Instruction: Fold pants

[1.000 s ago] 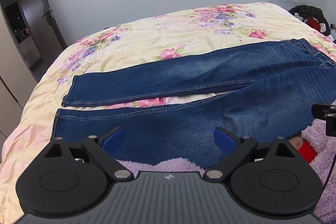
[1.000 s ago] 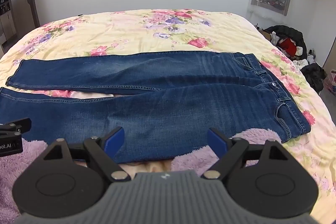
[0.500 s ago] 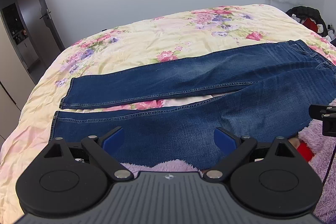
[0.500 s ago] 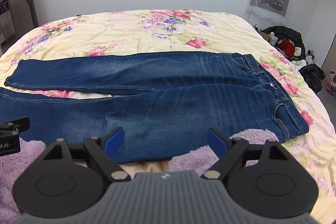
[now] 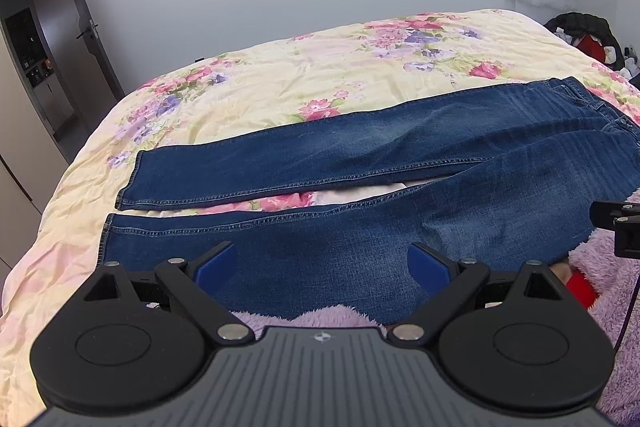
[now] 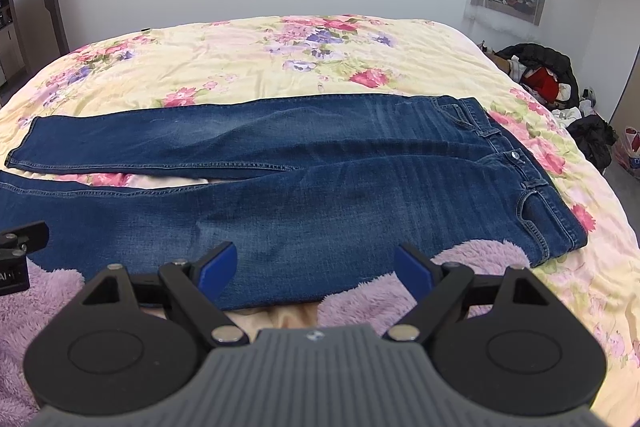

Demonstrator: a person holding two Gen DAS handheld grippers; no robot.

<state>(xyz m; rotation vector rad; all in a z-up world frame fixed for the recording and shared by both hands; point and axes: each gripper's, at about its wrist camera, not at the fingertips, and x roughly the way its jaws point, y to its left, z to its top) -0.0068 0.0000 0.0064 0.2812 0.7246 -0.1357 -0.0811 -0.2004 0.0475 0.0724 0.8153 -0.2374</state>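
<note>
Dark blue jeans (image 5: 360,163) lie flat across the floral bed, legs spread apart, hems to the left and waistband to the right (image 6: 520,163). My left gripper (image 5: 322,267) is open and empty, held above the near leg by its lower half. My right gripper (image 6: 316,267) is open and empty, above the near edge of the thigh part of the jeans (image 6: 320,199). The other gripper's body shows at each view's edge (image 5: 618,223) (image 6: 18,239).
The bed has a yellow floral cover (image 6: 280,67). Purple fuzzy sleeves (image 6: 460,267) sit near the front edge. A pile of clothes (image 6: 548,79) lies on the floor at the right. A door (image 5: 76,39) stands at the left.
Both views have tilted up slightly, so the jeans sit a little lower and closer to the fingers. The jeans have not moved; both grippers stay open.
</note>
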